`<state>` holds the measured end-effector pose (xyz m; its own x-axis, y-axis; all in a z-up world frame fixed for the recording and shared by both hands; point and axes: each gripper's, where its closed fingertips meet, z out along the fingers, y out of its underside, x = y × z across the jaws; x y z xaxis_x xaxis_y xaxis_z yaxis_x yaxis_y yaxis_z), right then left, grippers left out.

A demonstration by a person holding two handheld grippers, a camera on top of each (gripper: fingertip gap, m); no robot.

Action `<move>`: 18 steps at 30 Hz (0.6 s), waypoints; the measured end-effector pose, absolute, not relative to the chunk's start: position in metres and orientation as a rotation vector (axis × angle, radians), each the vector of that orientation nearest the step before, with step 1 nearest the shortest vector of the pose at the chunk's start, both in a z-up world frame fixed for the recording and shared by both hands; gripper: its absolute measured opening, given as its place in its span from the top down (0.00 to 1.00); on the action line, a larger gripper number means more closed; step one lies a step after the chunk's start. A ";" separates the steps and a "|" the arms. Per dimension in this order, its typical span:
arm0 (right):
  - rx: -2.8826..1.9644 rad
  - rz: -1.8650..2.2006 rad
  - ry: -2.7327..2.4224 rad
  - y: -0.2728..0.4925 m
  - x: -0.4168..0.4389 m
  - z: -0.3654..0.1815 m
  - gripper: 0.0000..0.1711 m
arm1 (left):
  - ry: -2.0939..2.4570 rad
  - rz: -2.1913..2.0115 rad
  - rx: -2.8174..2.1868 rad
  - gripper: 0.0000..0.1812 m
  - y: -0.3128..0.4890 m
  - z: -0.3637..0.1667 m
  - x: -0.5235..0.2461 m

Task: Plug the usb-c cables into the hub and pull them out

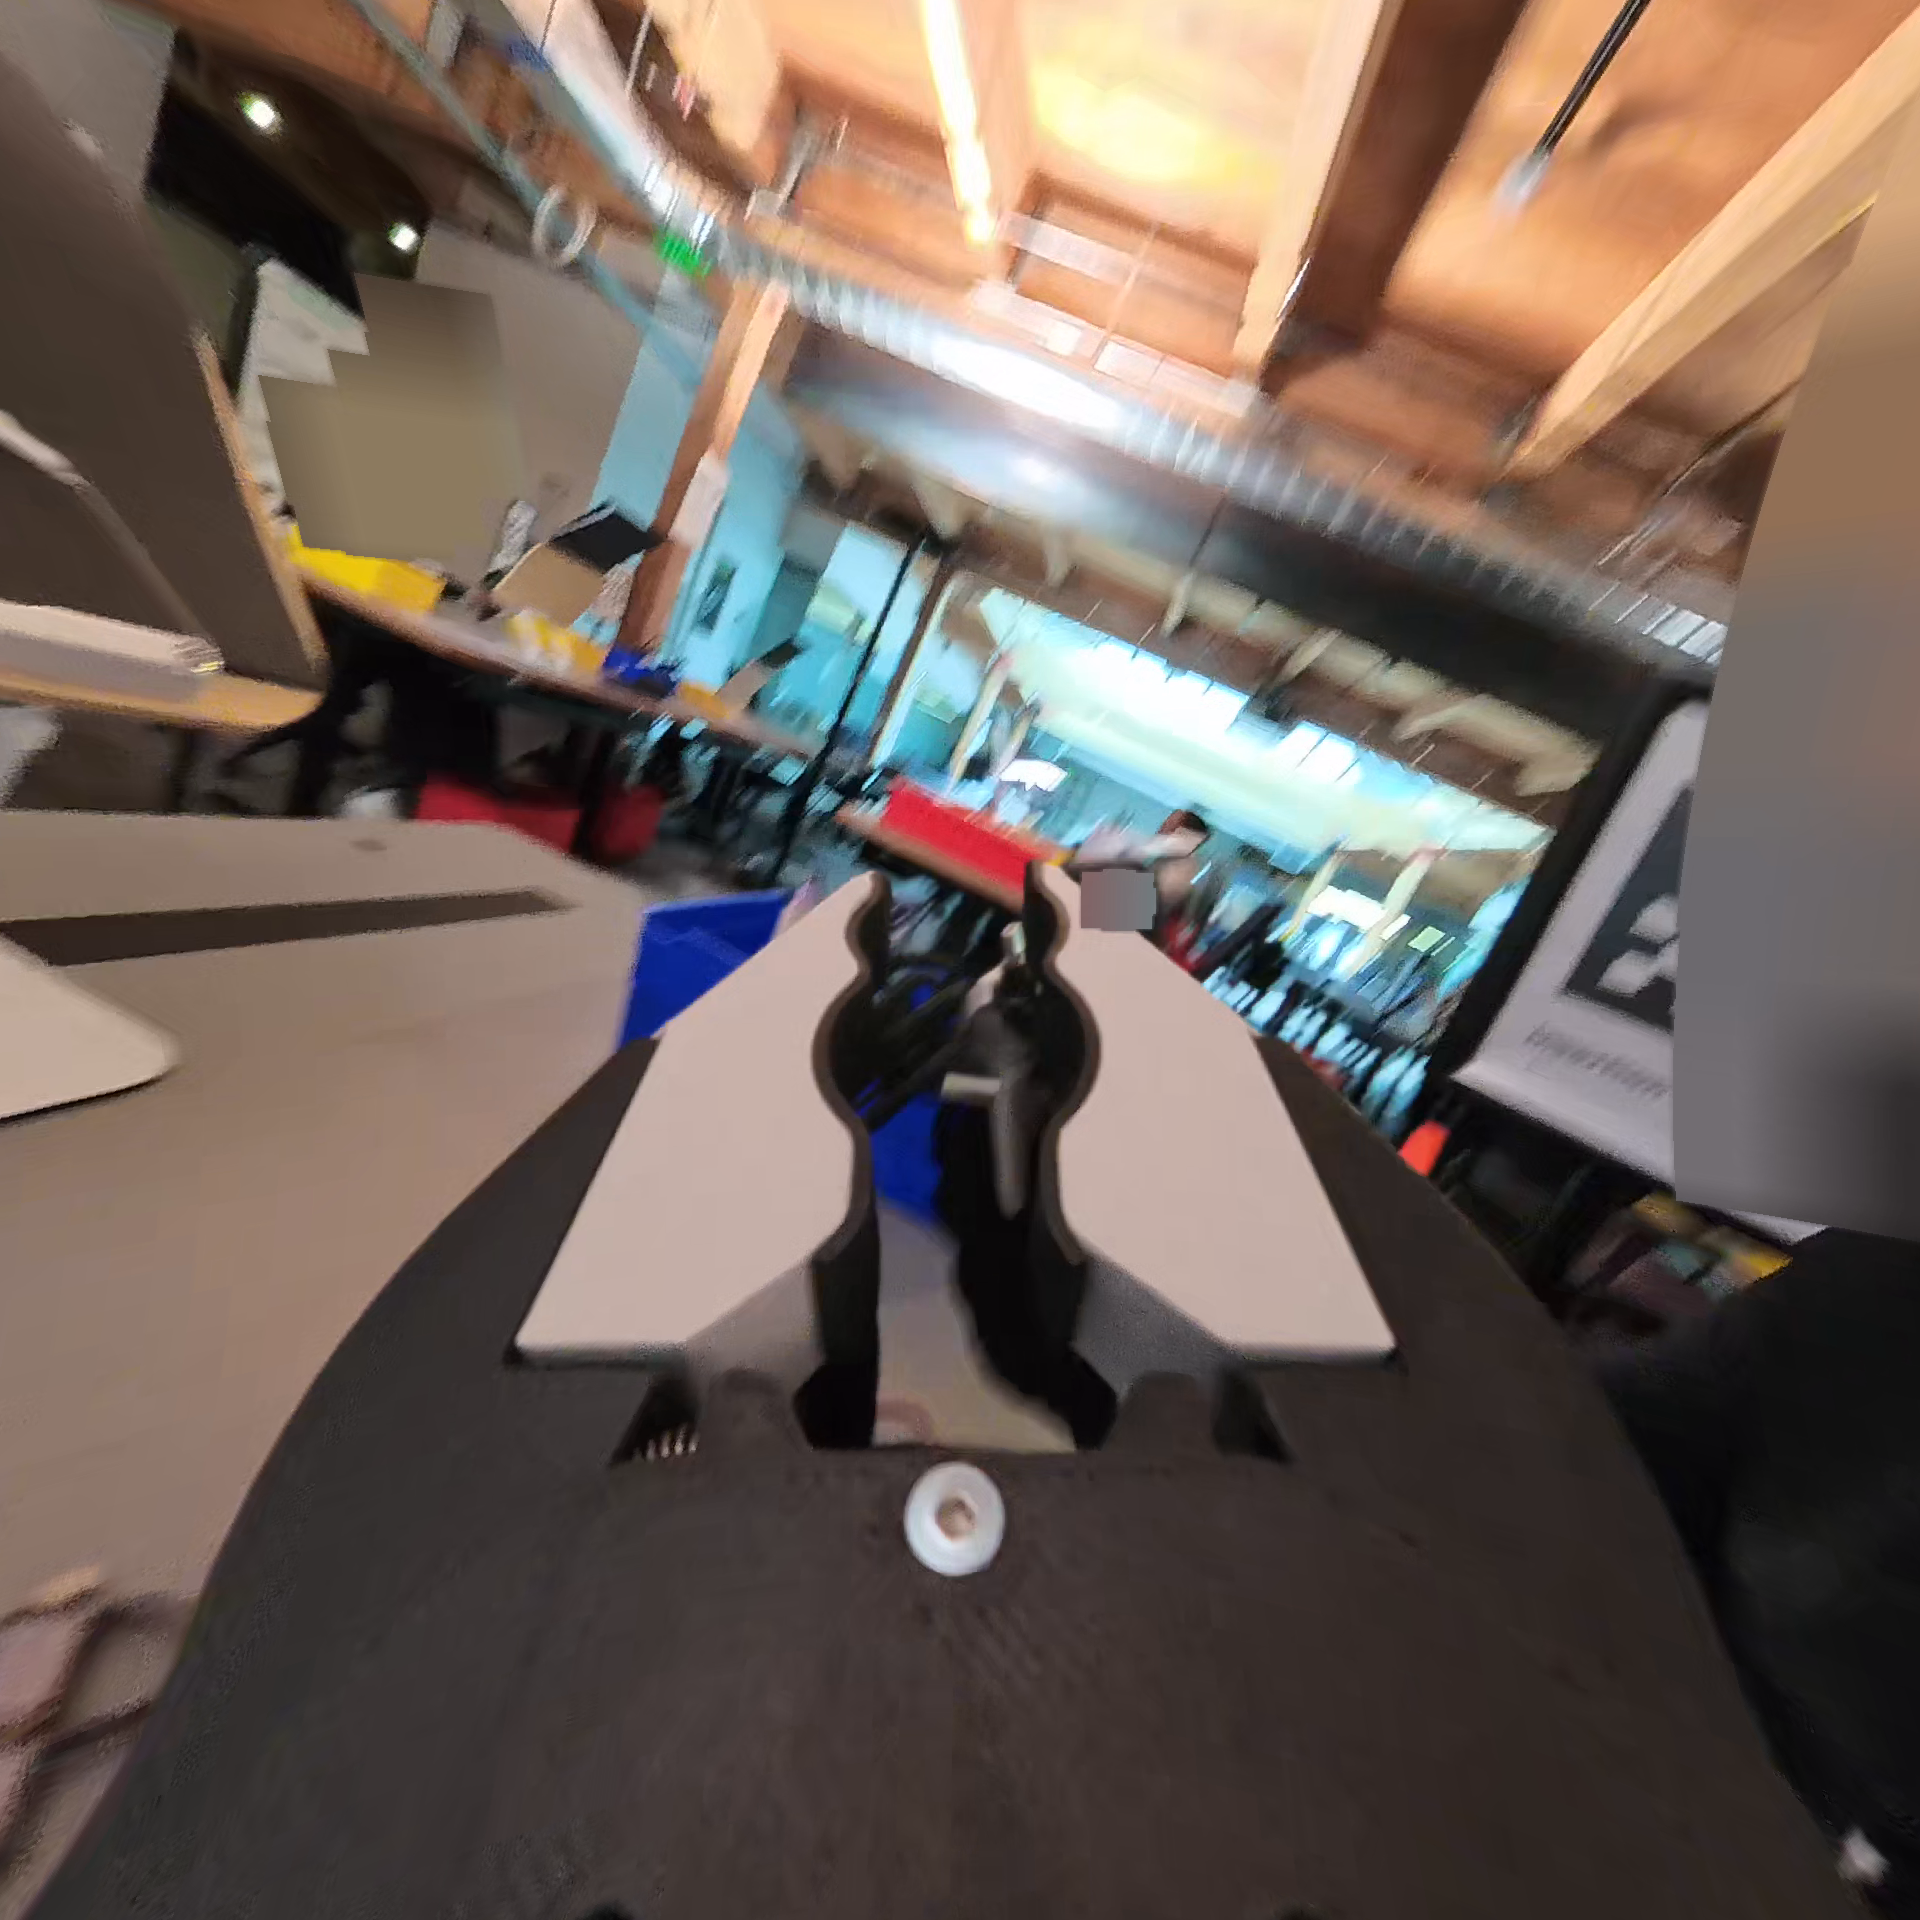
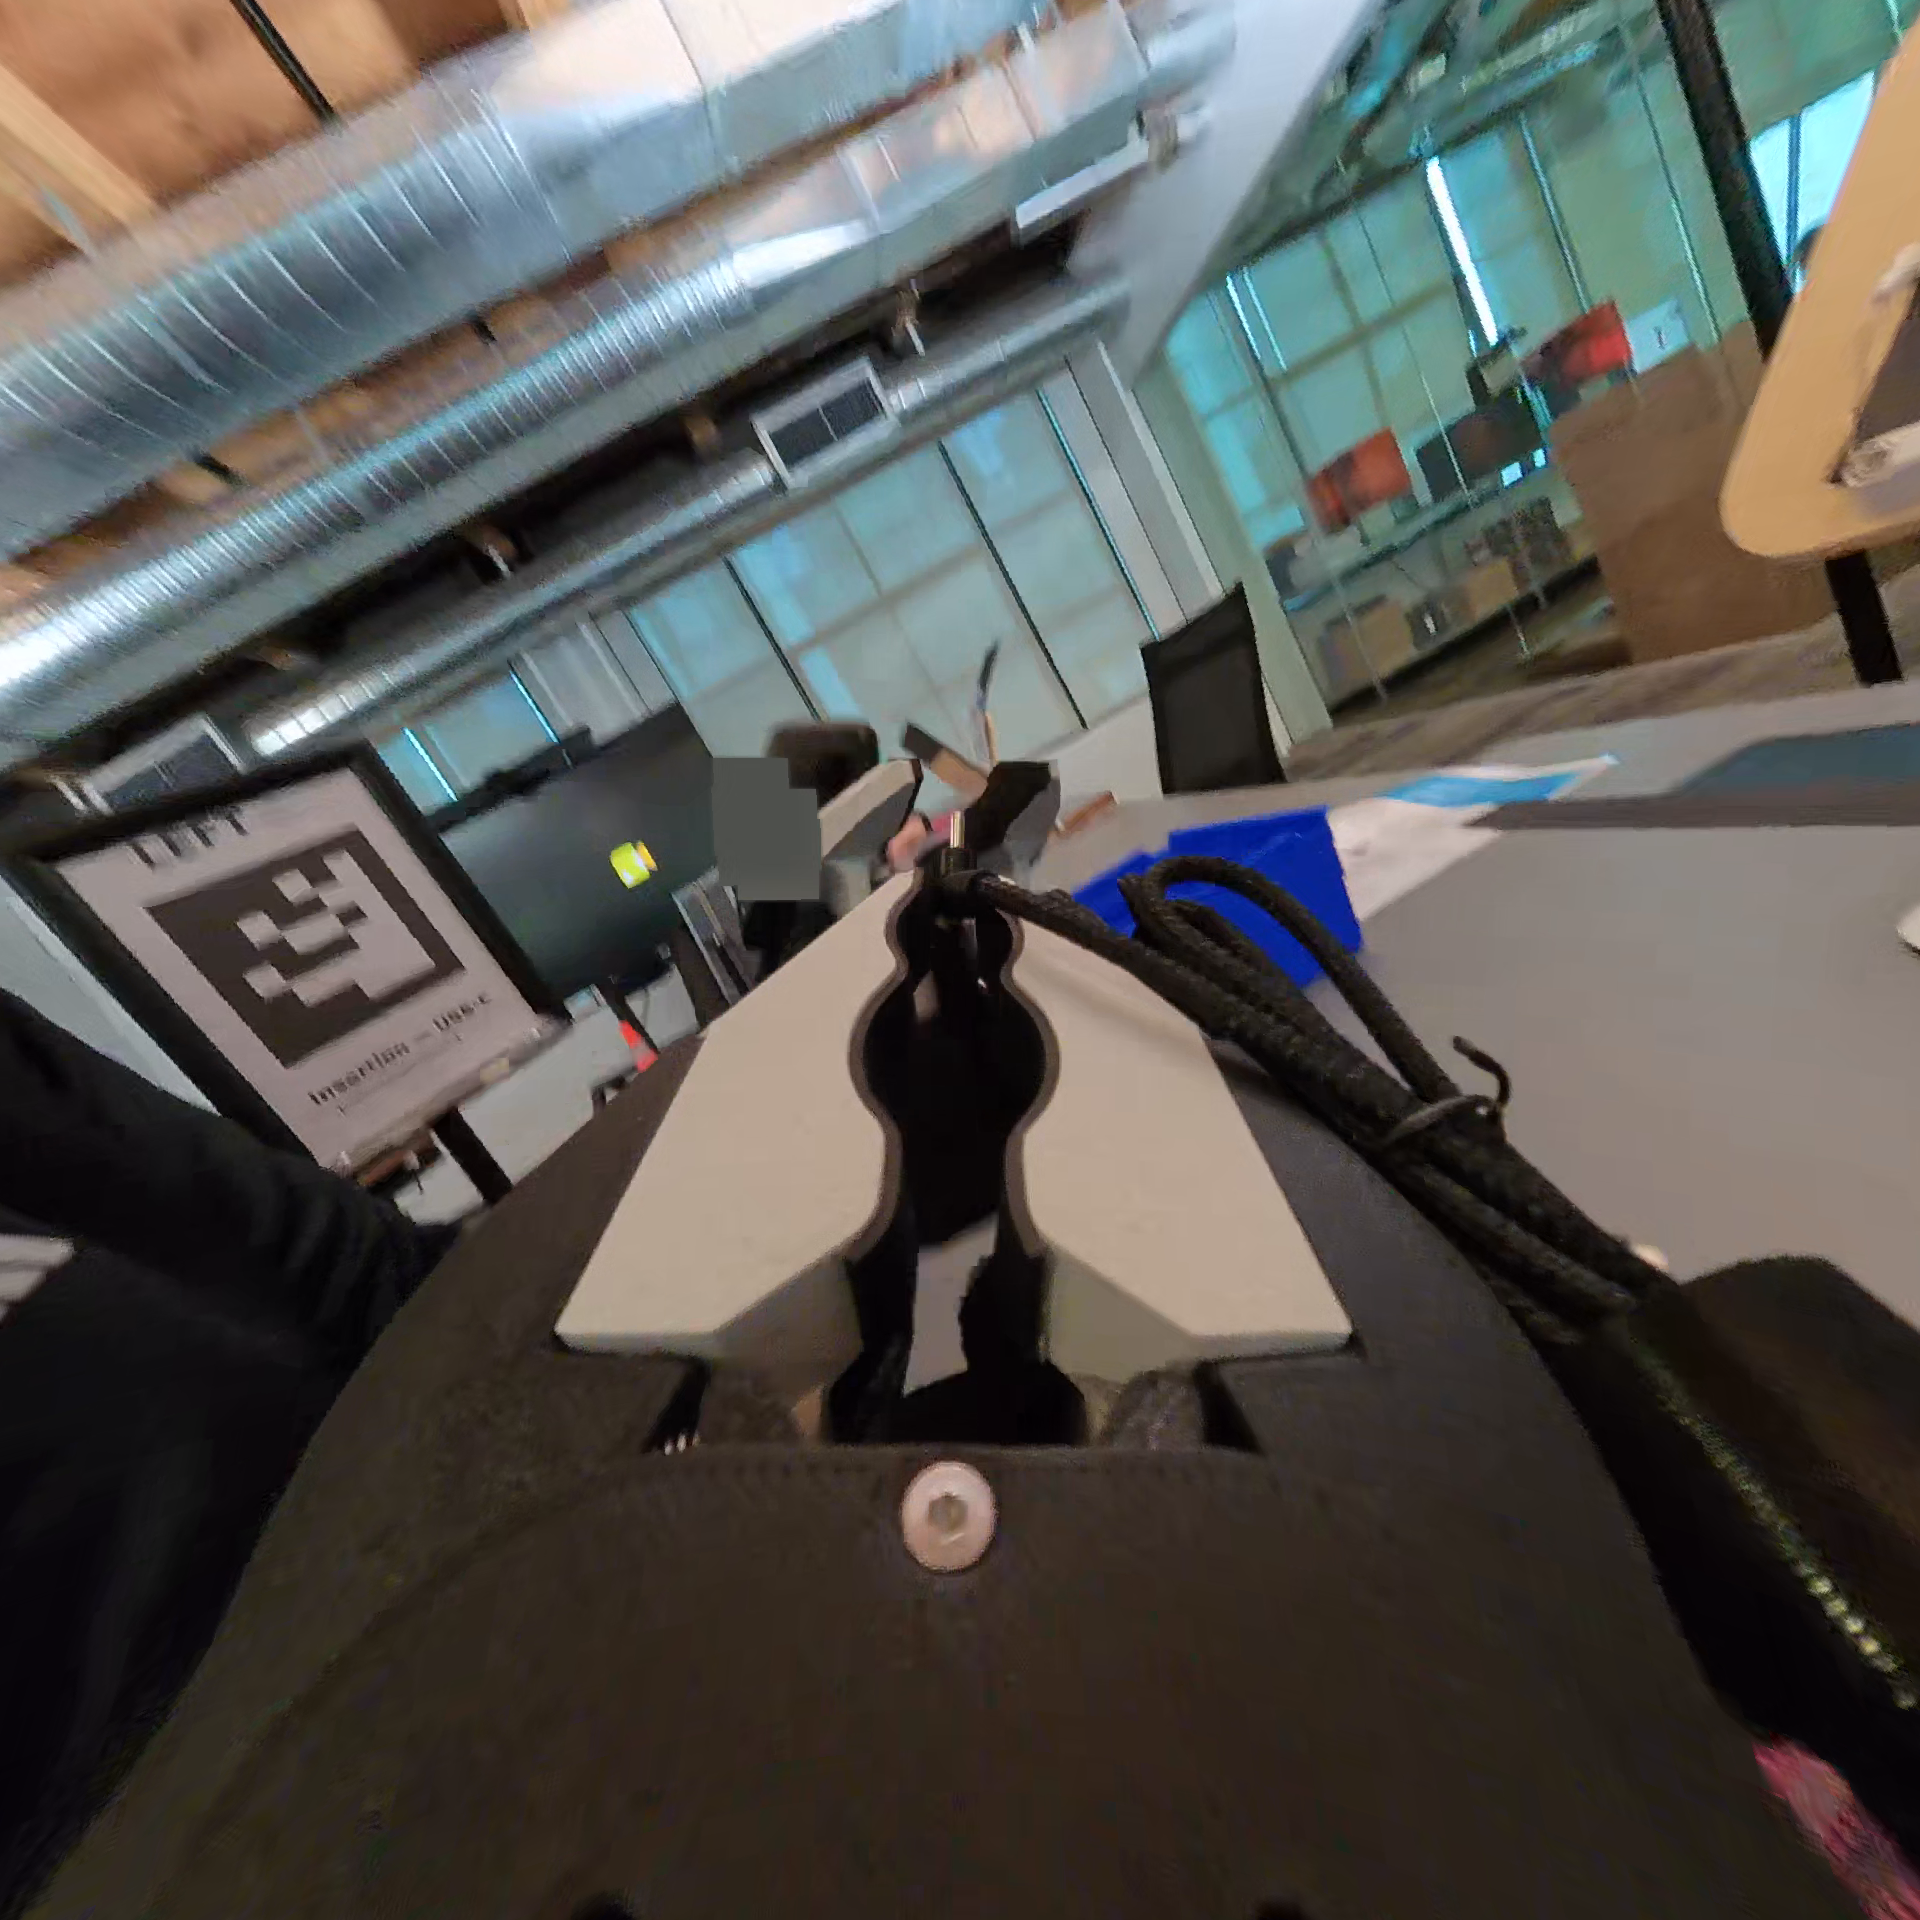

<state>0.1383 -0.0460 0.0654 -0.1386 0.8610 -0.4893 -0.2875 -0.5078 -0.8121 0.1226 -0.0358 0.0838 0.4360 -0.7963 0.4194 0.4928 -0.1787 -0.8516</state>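
Note:
Both grippers are lifted off the grey table (image 2: 1662,987) and point out into the room. My right gripper (image 2: 956,883) is shut on the plug end of a black braided USB-C cable (image 2: 1299,1029). Its metal tip (image 2: 951,831) sticks out past the fingertips, and the tied cable bundle drapes over the right finger. My left gripper (image 1: 958,883) holds a slim dark object (image 1: 1023,1049) against its right finger. It looks like the hub seen edge-on, but the view is blurred. The left gripper also shows farther off in the right wrist view (image 2: 966,779).
A blue bin (image 2: 1268,862) stands on the table beyond the grippers and also shows in the left wrist view (image 1: 696,956). A framed marker board (image 2: 301,935) stands at the left. A white stand foot (image 1: 62,1049) is at the table's left, and a person's dark sleeve (image 2: 156,1299) is close by. Left and right tips are no more than a few centimetres apart.

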 end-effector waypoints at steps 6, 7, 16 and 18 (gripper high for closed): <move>-1.511 1.605 -0.977 -0.045 0.162 0.014 0.98 | 0.751 -0.809 -1.623 0.82 -0.055 0.031 0.126; -1.539 1.575 -1.051 -0.051 0.163 0.004 0.98 | 0.818 -0.719 -1.636 0.83 -0.057 0.026 0.130; -1.605 1.165 -1.490 -0.076 0.160 -0.031 0.98 | 1.166 -0.614 -1.783 1.00 -0.073 -0.019 0.173; -1.602 1.150 -1.523 -0.078 0.161 -0.032 0.98 | 1.171 -0.621 -1.785 1.00 -0.074 -0.020 0.173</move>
<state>0.1613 -0.0781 -0.0315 -0.0537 0.9852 -0.1626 0.4265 -0.1246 -0.8959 0.1726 -0.0742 -0.0203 0.4285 -0.9017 -0.0581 -0.4579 -0.1613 -0.8742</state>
